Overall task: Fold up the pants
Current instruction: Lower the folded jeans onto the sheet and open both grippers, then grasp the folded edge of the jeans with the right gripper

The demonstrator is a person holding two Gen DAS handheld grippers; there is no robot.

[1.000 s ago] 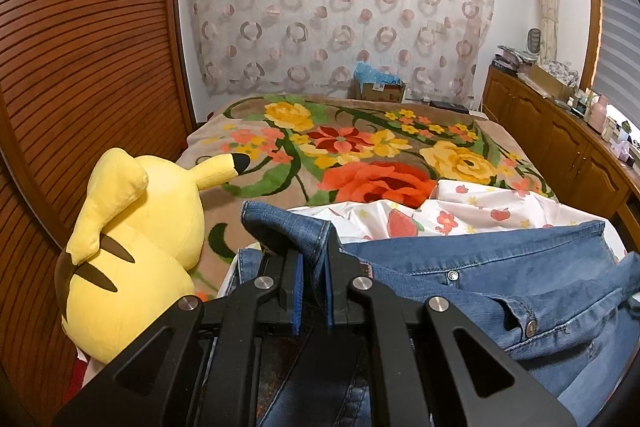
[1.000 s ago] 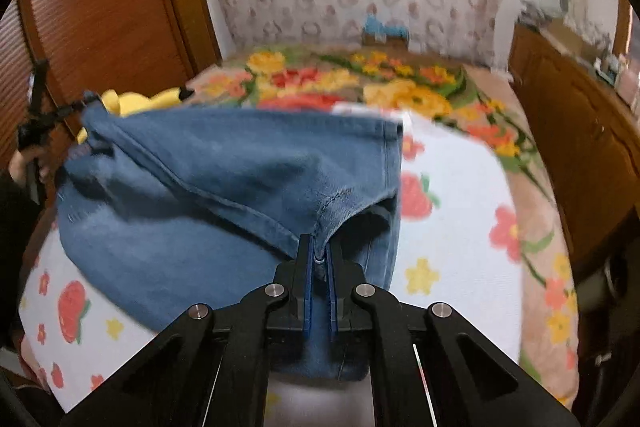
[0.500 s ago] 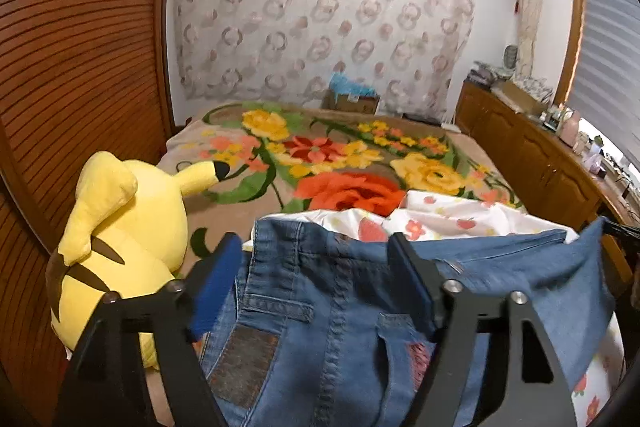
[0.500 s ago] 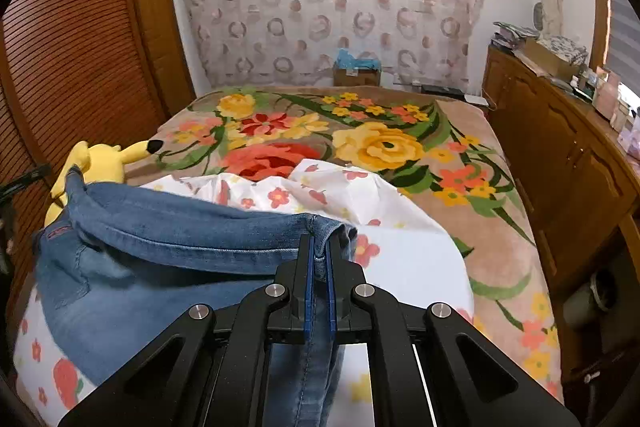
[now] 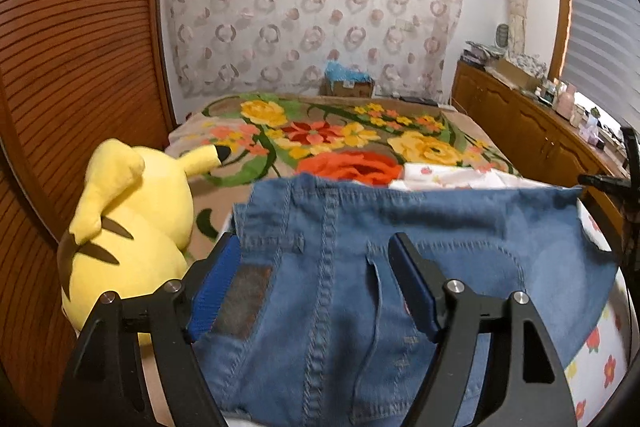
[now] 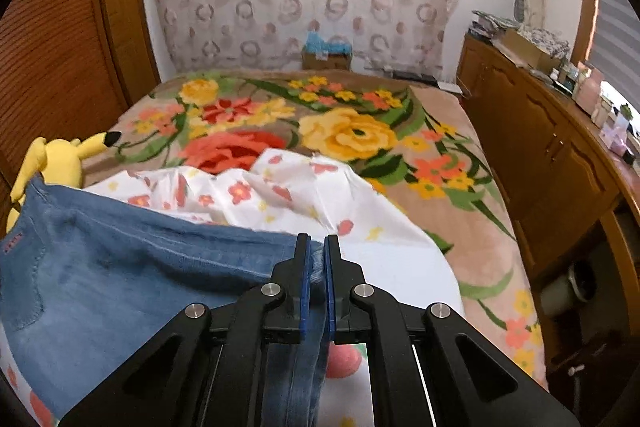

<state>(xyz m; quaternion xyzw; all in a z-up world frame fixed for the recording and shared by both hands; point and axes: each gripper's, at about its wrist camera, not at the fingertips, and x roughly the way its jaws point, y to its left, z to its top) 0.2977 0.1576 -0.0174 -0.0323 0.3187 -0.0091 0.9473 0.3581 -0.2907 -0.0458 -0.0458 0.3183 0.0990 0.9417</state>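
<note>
The blue jeans [image 5: 360, 267] lie spread on a white flowered sheet [image 6: 300, 195] at the near end of the bed, back side up, with the leather waistband patch [image 5: 244, 303] at the left. My left gripper [image 5: 314, 241] hovers open over the waistband, its blue pads wide apart and gripping nothing. My right gripper [image 6: 318, 241] is shut on a fold of the jeans [image 6: 120, 275], with denim hanging down between its pads. The right gripper's black frame [image 5: 628, 187] shows at the edge of the left wrist view, past the jeans' far corner.
A yellow plush toy [image 5: 132, 227] sits on the bed just left of the jeans. The flowered blanket [image 6: 340, 135] covers the bed beyond. A slatted wooden wall [image 5: 72, 67] stands at the left, and wooden cabinets [image 6: 540, 155] run along the right. A cardboard box [image 6: 326, 57] is at the far end.
My left gripper opened and let go of the waistband, then drew back. The jeans went from held up to lying flat. My right gripper stayed shut on the denim and moved with it.
</note>
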